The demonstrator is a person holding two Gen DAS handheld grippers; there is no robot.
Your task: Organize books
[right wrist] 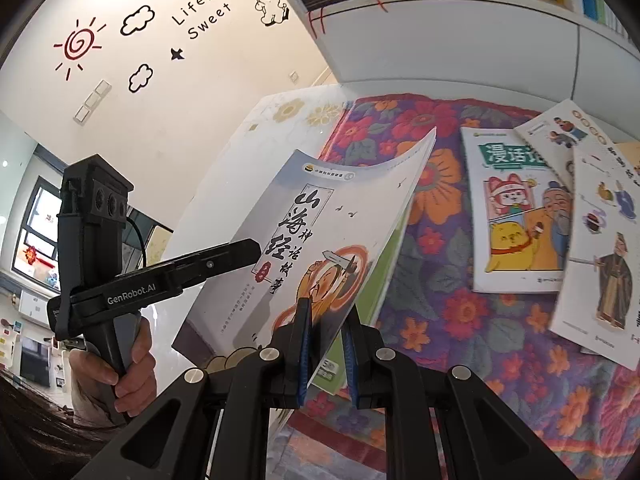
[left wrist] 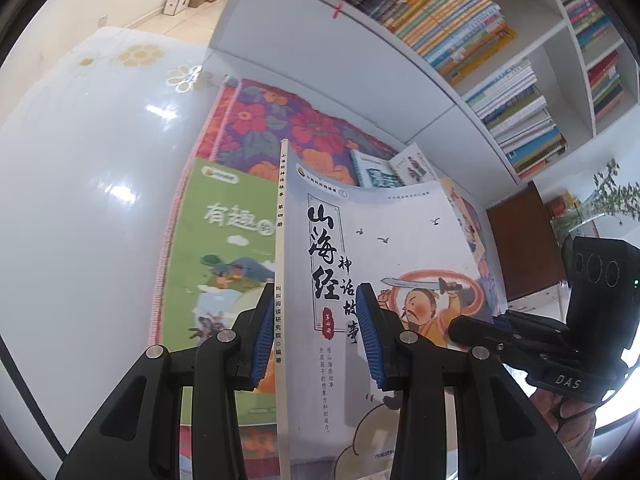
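Right gripper (right wrist: 326,344) pinches the glossy, bowed paperback (right wrist: 320,216); left gripper (left wrist: 316,332) straddles its spine, ribbed blue pads seemingly apart, above floral cloth (right wrist: 460,320).

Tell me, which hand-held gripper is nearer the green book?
Left. The left hand-held gripper hangs right over the green book; the right hand-held gripper holds the white book beyond its far edge.

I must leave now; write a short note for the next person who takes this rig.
Right gripper: shut on the grey-white paperback book with the swordsman cover, lifted and tilted over the floral cloth.
Left gripper: open, jaws astride that book's spine.
The green picture book lies below; three more books lie loose on the cloth.
Done: none visibly shelved. Left: move all to the white bookshelf.
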